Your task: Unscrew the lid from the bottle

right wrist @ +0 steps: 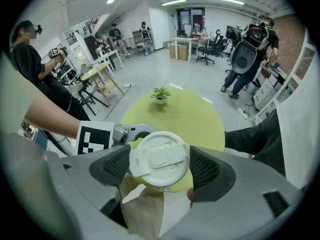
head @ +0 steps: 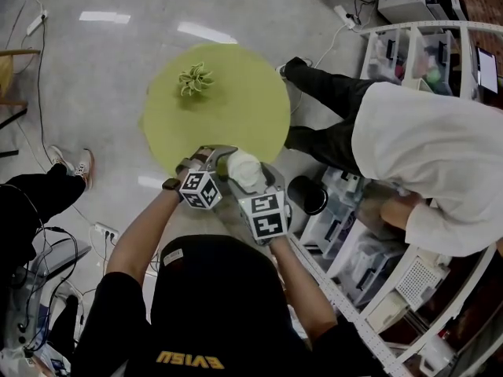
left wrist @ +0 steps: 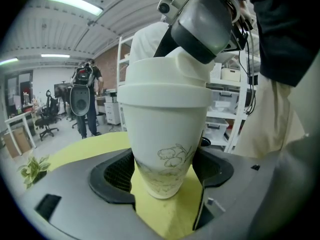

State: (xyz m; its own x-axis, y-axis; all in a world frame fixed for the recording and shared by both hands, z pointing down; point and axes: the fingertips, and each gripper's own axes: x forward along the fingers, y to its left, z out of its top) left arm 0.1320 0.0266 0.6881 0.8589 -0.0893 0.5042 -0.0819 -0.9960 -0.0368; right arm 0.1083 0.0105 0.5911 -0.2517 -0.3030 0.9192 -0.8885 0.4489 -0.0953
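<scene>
one bottle (left wrist: 160, 149), one lid (right wrist: 159, 158), two claws (left wrist: 162, 173) (right wrist: 159, 168), one table (head: 251, 108), one plant (head: 195, 78)

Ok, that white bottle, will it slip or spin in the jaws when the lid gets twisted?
Probably rigid: the bottle holds its shape between the pads of the left gripper. Its smooth, downward-tapering wall might slip or spin as the right gripper twists the lid. Likely light, though contents are hidden.

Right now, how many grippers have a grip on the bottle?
2. The left gripper has its jaws closed on the lower body of the white bottle. The right gripper comes from above, jaws closed on the lid. None is hidden.
</scene>
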